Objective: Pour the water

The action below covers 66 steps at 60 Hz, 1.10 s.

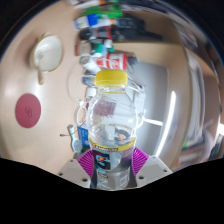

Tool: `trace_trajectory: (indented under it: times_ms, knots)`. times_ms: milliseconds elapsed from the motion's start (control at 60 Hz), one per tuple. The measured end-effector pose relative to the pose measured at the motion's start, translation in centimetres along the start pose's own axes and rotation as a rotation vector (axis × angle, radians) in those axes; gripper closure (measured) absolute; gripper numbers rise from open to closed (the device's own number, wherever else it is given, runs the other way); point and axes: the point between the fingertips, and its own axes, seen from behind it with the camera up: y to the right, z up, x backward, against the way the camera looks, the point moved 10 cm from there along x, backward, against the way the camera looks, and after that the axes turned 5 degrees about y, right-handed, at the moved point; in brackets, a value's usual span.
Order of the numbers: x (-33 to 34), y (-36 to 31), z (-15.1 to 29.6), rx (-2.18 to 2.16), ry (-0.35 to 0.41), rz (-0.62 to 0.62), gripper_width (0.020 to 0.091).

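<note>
One clear plastic bottle (110, 125) w/ yellow cap (111, 78) fills the centre of the gripper view, standing upright betw. the two fingers of the gripper (112, 162), whose purple pads (93, 159) sit against its lower body on both sides; the fingers look pinched on it, approx. a third of the way up. Cap is on, so pouring is not yet possible. Judged by look: thin-walled, smooth, prob. slippery and easy to dent if squeezed hard; water level is hard to read through the label, so weight is uncertain. Best hold seems the lower-mid body, below the label, where the pads are now. Behind it lies a pale tabletop (185, 95) w/ a white cup (47, 54) off to the left, a red round item (27, 110) nearer, and assorted bottles and packets (105, 30) at the far edge. Bottle base is cut off below the fingers; whether it rests on the table can't be told.
</note>
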Motion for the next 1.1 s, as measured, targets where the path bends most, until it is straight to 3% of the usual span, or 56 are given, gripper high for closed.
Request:
trace_trajectory:
  times_ms: [233, 517, 650, 900, 983, 1100]
  knots:
    - [-1.7, 1.4, 7.5, 0.712, 0.115, -0.118, 0.0647]
    - [-2.0, 0.5, 9.5, 0.794, 0.119, -0.090, 0.0649]
    - [-2.9, 1.2, 7.2, 0.338, 0.091, -0.055, 0.0649]
    - [-1.4, -3.3, 2.4, -1.411, 0.063, 0.209, 0.0643]
    - [-0.3, -6.2, 2.4, -1.711, 0.126, 0.228, 0.0627]
    - [0.6, -8.8, 2.8, -1.764, 0.192, 0.210, 0.0623]
